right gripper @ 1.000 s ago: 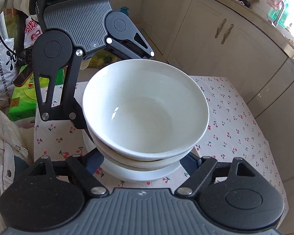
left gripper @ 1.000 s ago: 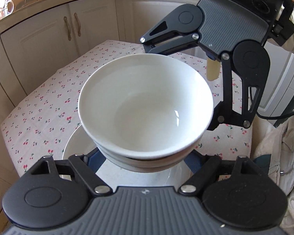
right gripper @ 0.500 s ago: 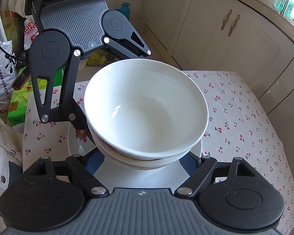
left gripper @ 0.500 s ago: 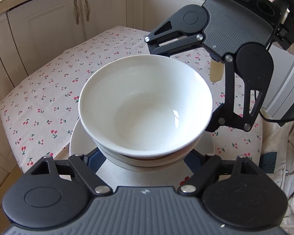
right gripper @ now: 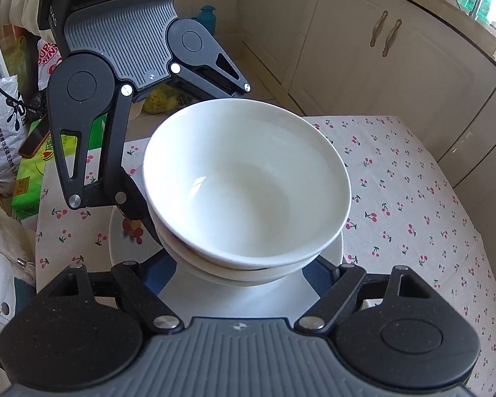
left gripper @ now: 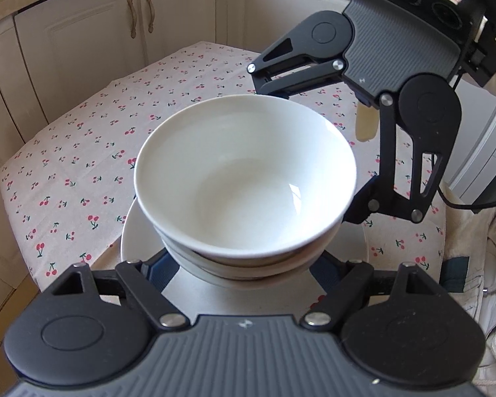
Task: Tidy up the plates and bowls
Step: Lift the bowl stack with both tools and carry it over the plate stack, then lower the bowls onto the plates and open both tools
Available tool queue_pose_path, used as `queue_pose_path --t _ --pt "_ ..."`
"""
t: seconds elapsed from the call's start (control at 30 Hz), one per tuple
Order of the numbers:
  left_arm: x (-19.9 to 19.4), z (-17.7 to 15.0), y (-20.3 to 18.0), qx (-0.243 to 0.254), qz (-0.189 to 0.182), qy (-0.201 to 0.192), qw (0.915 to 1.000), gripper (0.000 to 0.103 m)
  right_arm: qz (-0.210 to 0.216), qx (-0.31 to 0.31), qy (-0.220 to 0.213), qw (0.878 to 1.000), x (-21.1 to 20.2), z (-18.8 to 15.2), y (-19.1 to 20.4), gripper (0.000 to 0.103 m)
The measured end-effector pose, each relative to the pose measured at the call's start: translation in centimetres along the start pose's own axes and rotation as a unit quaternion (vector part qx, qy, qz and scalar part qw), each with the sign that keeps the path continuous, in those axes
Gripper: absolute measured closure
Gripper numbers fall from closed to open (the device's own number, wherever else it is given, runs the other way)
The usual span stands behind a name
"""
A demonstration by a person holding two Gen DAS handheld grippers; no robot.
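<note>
- Bowls first: a white top bowl (left gripper: 244,178) sits nested in a lower bowl (left gripper: 248,264), of which you only see a rim peeking out underneath.
- That stack is right over a white plate (left gripper: 132,231), near the table edge closest to the cameras. Can't tell if the lower bowl's base actually touches the plate, it's hidden.
- Left gripper (left gripper: 241,264) comes in from one side with its jaws spread around the stack, blue pads (left gripper: 158,271) tight against the lower bowl on both sides, so it's pinching the stack.
- Right gripper (right gripper: 241,264) does the same from the opposite side, blue pads (right gripper: 160,273) snug on the lower bowl.
- Each gripper faces the other across the bowls, both angled downward.
- Tablecloth (left gripper: 99,152) is pale with a little red cherry print.
- Cream cabinets (left gripper: 92,43) stand behind the table, with bronze-ish handles.
- In the right wrist view there's a green package (right gripper: 33,178) on the floor beside the table, plus a printed bag (right gripper: 0,125).
</note>
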State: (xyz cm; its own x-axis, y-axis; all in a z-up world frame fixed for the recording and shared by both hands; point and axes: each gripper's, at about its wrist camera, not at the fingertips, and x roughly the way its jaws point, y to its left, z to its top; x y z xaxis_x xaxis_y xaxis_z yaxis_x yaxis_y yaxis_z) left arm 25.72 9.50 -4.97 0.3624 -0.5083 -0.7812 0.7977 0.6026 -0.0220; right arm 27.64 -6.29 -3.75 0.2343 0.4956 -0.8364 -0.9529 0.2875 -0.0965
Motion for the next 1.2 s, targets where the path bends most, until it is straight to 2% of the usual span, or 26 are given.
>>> queue_pose_path --t 0.4,0.47,0.57,0.77,0.87,0.97,1.03,1.07,1.13,1.2 --pt "-0.1 -0.4 -0.3 0.0 0.007 -0.01 0.9999 0.018 -0.006 0.01 -0.002 1.0 0.0 -0.2 0.1 0.016" --pt "-0.2 -0.5 -0.3 -0.009 0.006 -0.016 0.9998 0.014 -0.016 0.013 -0.002 1.0 0.0 -0.3 0.3 0.014" --pt "-0.7 -0.6 -0.6 -0.024 0.004 -0.028 0.9993 0.008 -0.029 0.025 0.0 0.999 -0.2 -0.3 0.5 0.007" --pt "-1.9 -1.3 -2.7 -0.021 0.05 -0.042 0.9977 0.007 -0.054 0.042 -0.006 0.998 -1.3 -0.4 1.4 0.001" --pt "-2.8 -1.8 -4.1 -0.027 0.08 -0.055 0.9949 0.003 -0.091 0.046 -0.008 0.995 -2.3 -0.9 2.6 0.001" --pt "-3.9 -2.4 -5.8 -0.039 0.124 -0.08 0.9883 0.001 -0.124 0.077 -0.02 0.989 -3.9 -1.9 3.6 0.0" --pt "-4.6 -2.7 -7.3 -0.049 0.17 -0.106 0.9785 0.001 -0.146 0.12 -0.025 0.982 -4.9 -2.5 4.1 0.0" --pt "-5.0 -2.8 -8.3 -0.056 0.197 -0.124 0.9709 0.001 -0.159 0.144 -0.029 0.976 -5.4 -2.8 4.3 0.0" --pt "-5.5 -3.0 -10.1 -0.069 0.234 -0.142 0.9593 0.001 -0.183 0.198 -0.042 0.962 -6.4 -3.4 4.8 0.0" --pt "-6.0 -2.9 -11.5 -0.105 0.244 -0.148 0.9526 0.001 -0.217 0.257 -0.051 0.941 -7.2 -4.2 5.4 0.0"
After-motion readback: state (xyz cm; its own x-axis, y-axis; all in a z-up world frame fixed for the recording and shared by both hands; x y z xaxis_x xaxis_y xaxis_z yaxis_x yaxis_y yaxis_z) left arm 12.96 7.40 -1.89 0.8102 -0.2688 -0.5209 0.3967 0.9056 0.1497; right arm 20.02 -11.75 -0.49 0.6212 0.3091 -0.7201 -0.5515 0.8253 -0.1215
